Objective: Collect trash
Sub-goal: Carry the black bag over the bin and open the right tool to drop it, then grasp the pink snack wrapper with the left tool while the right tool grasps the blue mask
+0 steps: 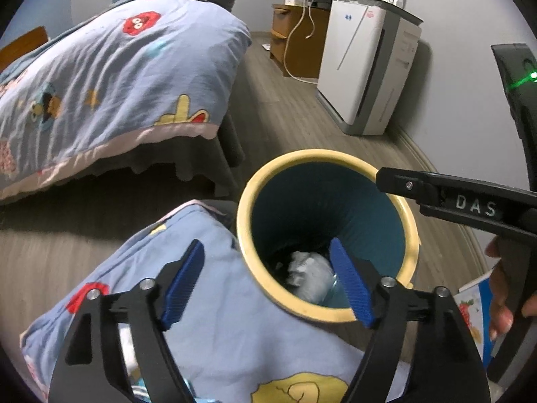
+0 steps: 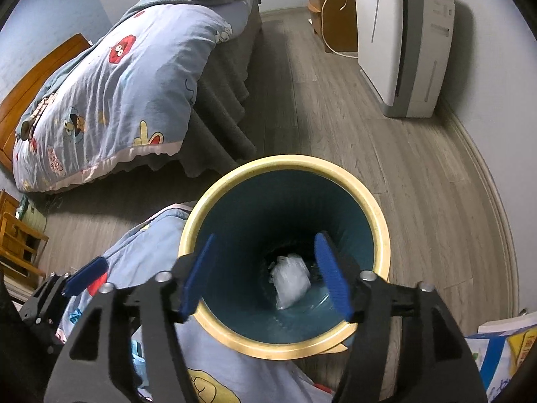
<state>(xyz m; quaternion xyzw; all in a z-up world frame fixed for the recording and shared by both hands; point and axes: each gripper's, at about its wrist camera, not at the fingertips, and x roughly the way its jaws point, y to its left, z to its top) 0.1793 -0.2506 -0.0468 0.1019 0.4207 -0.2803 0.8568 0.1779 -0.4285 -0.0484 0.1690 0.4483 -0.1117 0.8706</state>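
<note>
Bedroom setting, left wrist view: grey plank floor [image 1: 295, 124] runs up the centre of the frame, a bed with a blue cartoon-print quilt [image 1: 110, 77] fills the upper left, and a white air purifier [image 1: 365, 67] stands against the wall at upper right. A round trash bin [image 1: 322, 201] with a yellow rim and dark teal interior occupies the lower centre. It stands upright, long axis vertical, mouth facing up toward the camera. Crumpled whitish trash [image 1: 307, 278] lies at the bottom of the bin. The left gripper [image 1: 268, 282] hangs at the near-left rim, one blue finger over a second patch of quilt, the other over the bin mouth. Its jaws stand wide apart and nothing is between them. The right gripper [image 1: 446, 201] enters from the right edge, its black finger reaching over the far-right rim.

Right wrist view: same floor, bed at upper left, purifier at upper right. The bin fills the lower centre, and a crumpled clear plastic wad [image 2: 290, 280] rests on its bottom. The right gripper's jaws are spread wide directly above the mouth and hold nothing. The left gripper shows at lower left.

Judgement: this deposit looks complete, with both tools empty. No further loose trash can be identified in either view, so what remains cannot be told.
</note>
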